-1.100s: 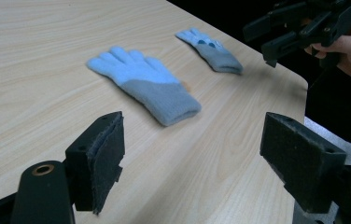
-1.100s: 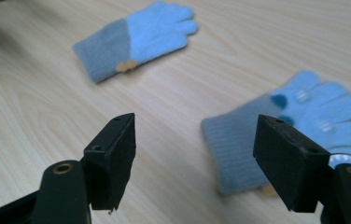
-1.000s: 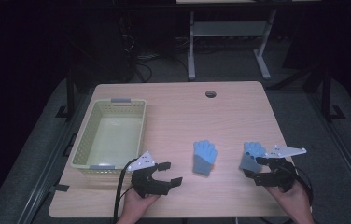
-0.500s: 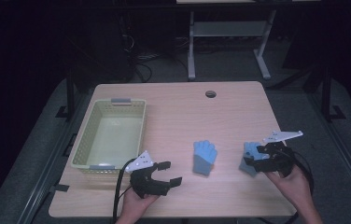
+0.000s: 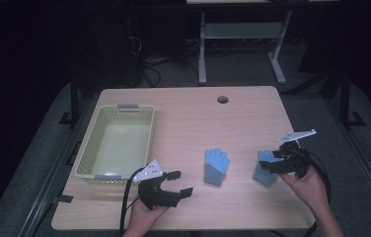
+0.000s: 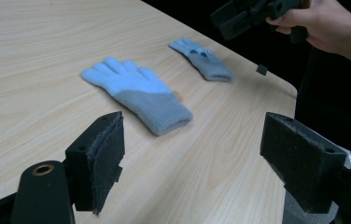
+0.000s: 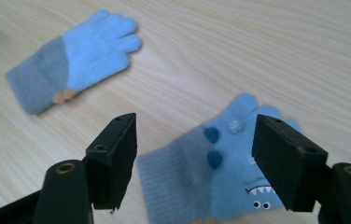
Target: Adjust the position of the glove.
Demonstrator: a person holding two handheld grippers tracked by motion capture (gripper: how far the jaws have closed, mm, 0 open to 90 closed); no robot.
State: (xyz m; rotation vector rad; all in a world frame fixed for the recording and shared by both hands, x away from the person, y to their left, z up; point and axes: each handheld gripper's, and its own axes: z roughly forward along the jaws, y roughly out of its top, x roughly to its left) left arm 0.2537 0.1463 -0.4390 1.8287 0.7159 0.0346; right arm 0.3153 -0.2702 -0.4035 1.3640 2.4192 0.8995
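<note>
two small blue gloves lie flat on the wooden worktop (image 5: 233, 118), both toward its near edge. the plain glove (image 5: 216, 167) sits about midway along that edge, light blue at the fingers and grey-blue at the cuff, with a small orange spot near the cuff seen in the gripper views. the patterned glove (image 5: 266, 168) lies to its right, closer to the near right corner, well apart from the first; in the right gripper view it shows dark blue dots, small teeth and little eyes (image 7: 239, 168).

the right tongs (image 5: 277, 163) hang just over the patterned glove, held in the person's right hand (image 5: 307, 185). their jaws stand wide apart, one on each side of the glove in the right gripper view, with nothing between them but the glove below; whether they touch it cannot be told.

the left tongs (image 5: 176, 183) are near the near left part of the worktop, held in the left hand (image 5: 144, 217), jaws spread wide and empty. in the left gripper view they point toward the plain glove (image 6: 136, 93), which lies a little ahead of them, untouched.

a pale green basket (image 5: 87, 158) stands along the left edge, just beyond the left tongs. a round cable hole (image 5: 222, 99) is near the far edge.
</note>
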